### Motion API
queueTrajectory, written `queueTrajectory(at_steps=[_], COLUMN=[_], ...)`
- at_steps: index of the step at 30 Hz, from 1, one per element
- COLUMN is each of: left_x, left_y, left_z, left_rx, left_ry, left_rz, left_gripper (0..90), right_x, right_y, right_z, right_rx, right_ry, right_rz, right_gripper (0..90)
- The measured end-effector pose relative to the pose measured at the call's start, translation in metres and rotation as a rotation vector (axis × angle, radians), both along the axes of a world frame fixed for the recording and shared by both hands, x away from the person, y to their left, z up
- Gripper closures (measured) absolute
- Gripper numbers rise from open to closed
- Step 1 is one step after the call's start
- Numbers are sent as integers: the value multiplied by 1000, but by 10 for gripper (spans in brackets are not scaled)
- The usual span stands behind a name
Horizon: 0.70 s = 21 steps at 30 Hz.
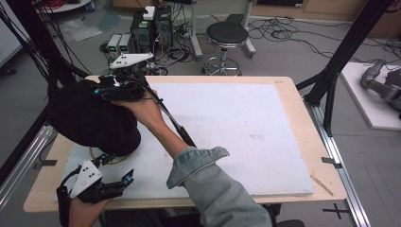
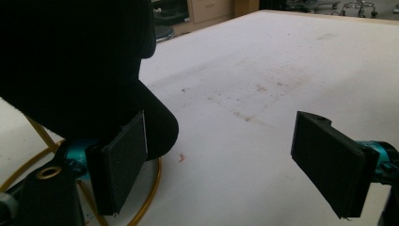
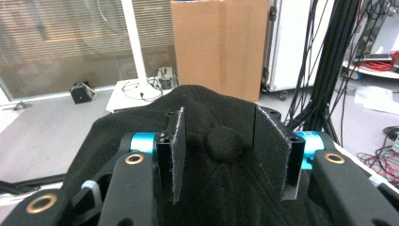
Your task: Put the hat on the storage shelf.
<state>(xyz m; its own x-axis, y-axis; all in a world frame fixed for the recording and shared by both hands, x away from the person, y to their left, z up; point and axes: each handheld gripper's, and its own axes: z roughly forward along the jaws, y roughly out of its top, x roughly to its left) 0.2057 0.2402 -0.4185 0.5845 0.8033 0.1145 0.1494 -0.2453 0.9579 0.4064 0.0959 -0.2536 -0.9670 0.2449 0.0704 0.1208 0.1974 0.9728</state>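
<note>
cables, a round stool point(image 1: 227, 35) and computer boxes point(image 1: 151, 28) crowded the floor behind the wooden table point(image 1: 288, 94), whose top was mostly covered by a white board point(image 1: 236, 127). on the left part of that board a black cap point(image 1: 90, 118) sat draped over a thin gold wire stand point(image 1: 101, 158), whose ring showed beneath the cap's lower edge; the cap looked already settled on the stand, so the placing seemed largely done, and what remained, as a judgement, was to let go cleanly and draw both tools away, perhaps with a small straightening of the cloth.

the right gripper point(image 3: 216, 141) was at the crown of the cap, the forearm in its grey denim sleeve point(image 1: 208, 179) reaching diagonally across the board from the lower middle to the upper left, wrist bent so the tool pointed over the top of the cap. in the right gripper view its jaws stood on either side of the cap's top button point(image 3: 225, 143) with a gap on each side, so they were parted and not pinching it, though the cloth lay right under them.

the left gripper point(image 1: 118, 184) waited low at the near left corner of the table, held about level and pointing toward the stand. in the left gripper view its jaws were spread wide with nothing between them, one pad close beside the cap's dark edge and the gold ring, the other out over bare board.
</note>
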Motion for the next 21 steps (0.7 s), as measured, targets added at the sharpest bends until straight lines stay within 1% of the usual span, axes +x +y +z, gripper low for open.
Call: queueTrajectory(at_steps=[2, 5, 8, 13, 15, 18, 19, 20, 21], left_x=[0, 0, 0, 0, 1, 1, 1, 1, 1], left_y=[0, -1, 0, 0, -1, -1, -1, -1, -1], left_z=[0, 0, 0, 0, 0, 0, 0, 0, 0], left_rx=[2, 1, 1, 0, 2, 1, 2, -1, -1], left_ry=[-1, -2, -1, 0, -3, -5, -5, -4, -4], left_rz=[0, -2, -1, -2, -3, -3, -2, -1, -1], left_gripper=[190, 190, 190, 190, 190, 190, 190, 190, 190], right_x=[0, 0, 1, 1, 1, 2, 2, 2, 2], right_y=[-1, -2, -5, -12, -16, -29, -29, -37, -42], right_z=[0, 1, 2, 3, 4, 6, 6, 6, 6], right_rx=[-2, -5, -22, -24, -25, -35, -35, -34, -34], right_ry=[8, 6, -2, 3, 2, -4, -4, -18, -21], right_rz=[-4, -6, -20, -34, -42, -68, -68, -91, -100], right_gripper=[540, 523, 479, 440, 426, 387, 387, 379, 372])
